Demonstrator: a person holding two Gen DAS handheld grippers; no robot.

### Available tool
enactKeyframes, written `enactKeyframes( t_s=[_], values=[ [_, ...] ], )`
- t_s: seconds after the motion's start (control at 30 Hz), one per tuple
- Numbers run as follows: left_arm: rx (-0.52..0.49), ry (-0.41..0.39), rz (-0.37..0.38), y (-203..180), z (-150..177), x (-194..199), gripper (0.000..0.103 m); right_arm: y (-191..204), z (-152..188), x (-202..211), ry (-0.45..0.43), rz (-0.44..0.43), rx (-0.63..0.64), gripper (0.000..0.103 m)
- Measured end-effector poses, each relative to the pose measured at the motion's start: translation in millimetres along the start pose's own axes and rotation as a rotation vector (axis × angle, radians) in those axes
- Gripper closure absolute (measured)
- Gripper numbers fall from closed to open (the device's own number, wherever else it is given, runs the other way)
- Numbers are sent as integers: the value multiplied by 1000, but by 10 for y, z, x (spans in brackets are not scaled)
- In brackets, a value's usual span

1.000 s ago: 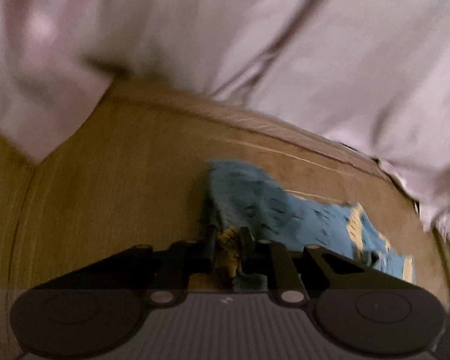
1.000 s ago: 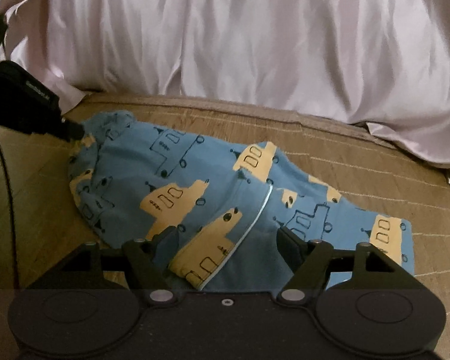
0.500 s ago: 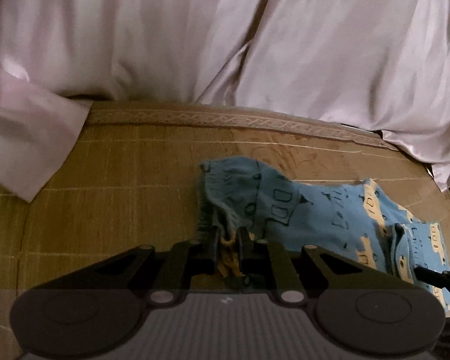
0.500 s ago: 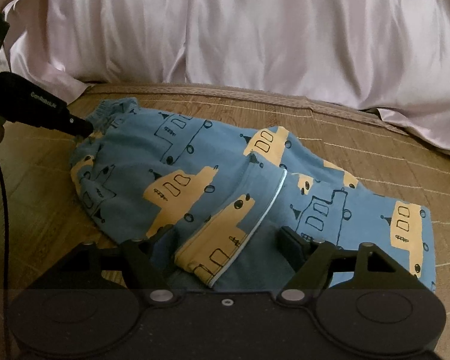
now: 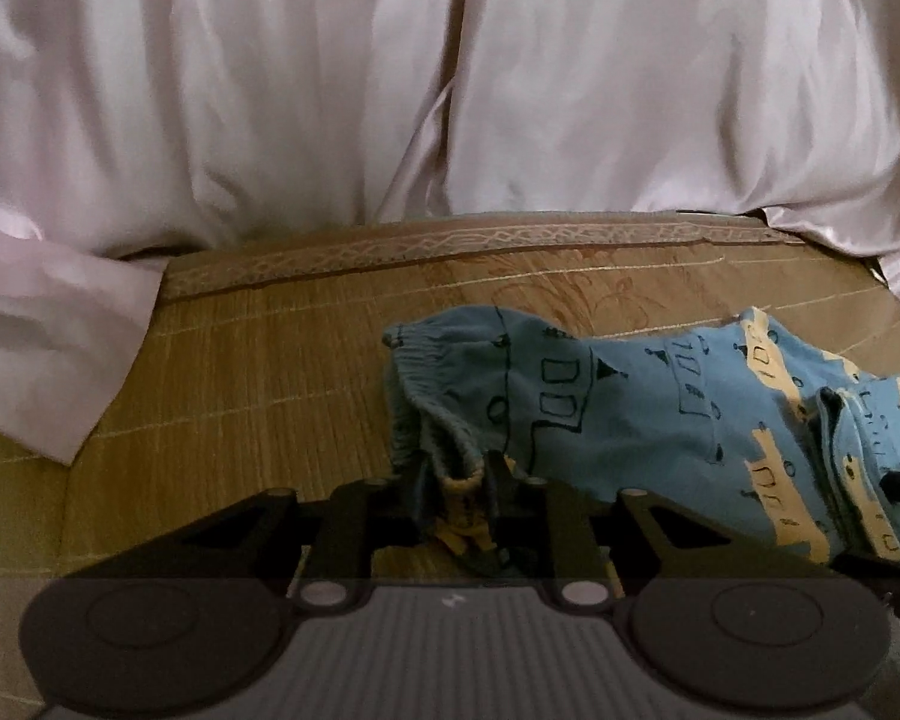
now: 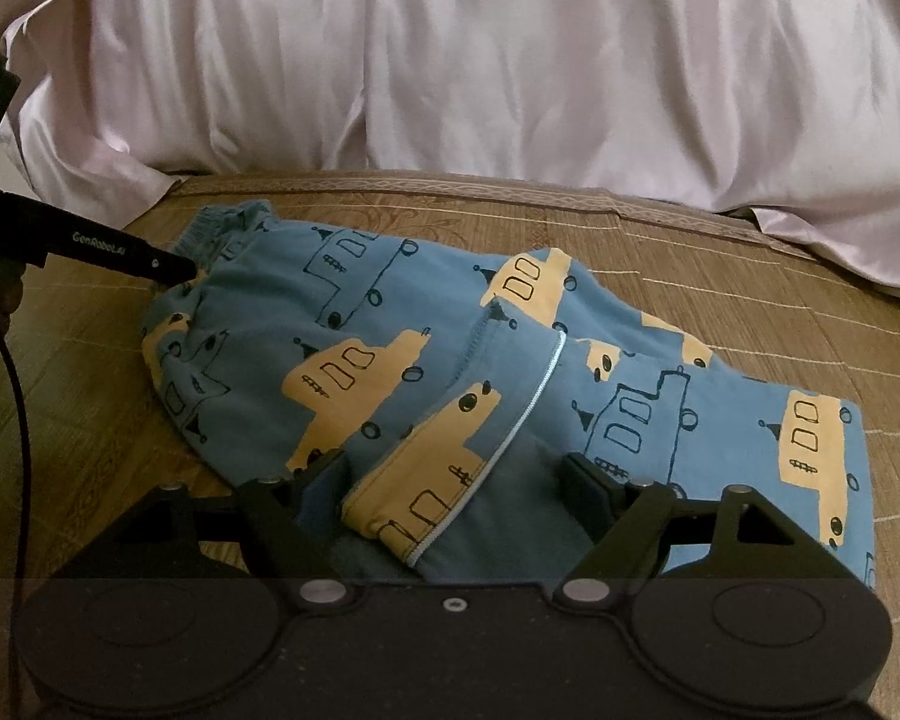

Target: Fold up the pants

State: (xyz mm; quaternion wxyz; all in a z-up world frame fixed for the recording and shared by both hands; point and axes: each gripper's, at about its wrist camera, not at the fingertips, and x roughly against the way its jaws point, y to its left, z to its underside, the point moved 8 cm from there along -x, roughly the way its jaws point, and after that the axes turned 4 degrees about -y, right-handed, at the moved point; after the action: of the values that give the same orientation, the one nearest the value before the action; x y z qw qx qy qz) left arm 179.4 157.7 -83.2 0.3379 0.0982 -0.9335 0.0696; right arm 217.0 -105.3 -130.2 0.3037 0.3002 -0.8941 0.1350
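Blue cotton pants (image 6: 450, 360), printed with yellow trucks, lie on a woven straw-coloured mat (image 6: 750, 312), with their long axis running from the far left, where the elastic waistband sits, to the near right, where the leg ends stop. They already look doubled lengthwise, one leg over the other.

The left gripper (image 5: 453, 480) has its fingers pinched tight on a bunch of the waistband, at the left end of the garment; the right wrist view shows its dark finger reaching in from the left and touching that same band. The right gripper (image 6: 456, 480) stands with its fingers spread wide, low over the near edge of the cloth about midway along, where a leg cuff with pale piping lies between them. Whether its fingers rest on the fabric or just above it, I cannot tell.

So the garment stretches away to the right of the left tongs, and the right one is the nearer to the leg ends. I would judge the next fold brings the two ends together along that axis.

Behind the mat hangs a pale pink satin sheet (image 5: 450, 90), falling in soft creases across the far side.
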Motion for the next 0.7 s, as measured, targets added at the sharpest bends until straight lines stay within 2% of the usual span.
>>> enactKeyframes(
  t_s=[0.03, 0.07, 0.1, 0.2, 0.4, 0.7],
  values=[
    [-4, -2, -38, 26, -2, 3, 53, -3, -2, 0, 0, 0, -1, 23],
    [-5, -3, -75, 55, 2, 8, 42, -3, -3, -1, 0, 0, -2, 23],
    [-8, -1, -91, 76, 6, 3, 40, -5, -3, -2, 0, 0, -3, 23],
    [23, 32, -57, 98, 27, -33, 44, -1, -4, -7, 0, 2, -4, 23],
    [21, 43, -10, 79, 39, -31, 63, -2, -3, -4, 0, 2, -4, 22],
    [23, 45, -28, 36, 23, -32, 68, -13, 14, -24, 1, 4, -17, 18]
  ],
)
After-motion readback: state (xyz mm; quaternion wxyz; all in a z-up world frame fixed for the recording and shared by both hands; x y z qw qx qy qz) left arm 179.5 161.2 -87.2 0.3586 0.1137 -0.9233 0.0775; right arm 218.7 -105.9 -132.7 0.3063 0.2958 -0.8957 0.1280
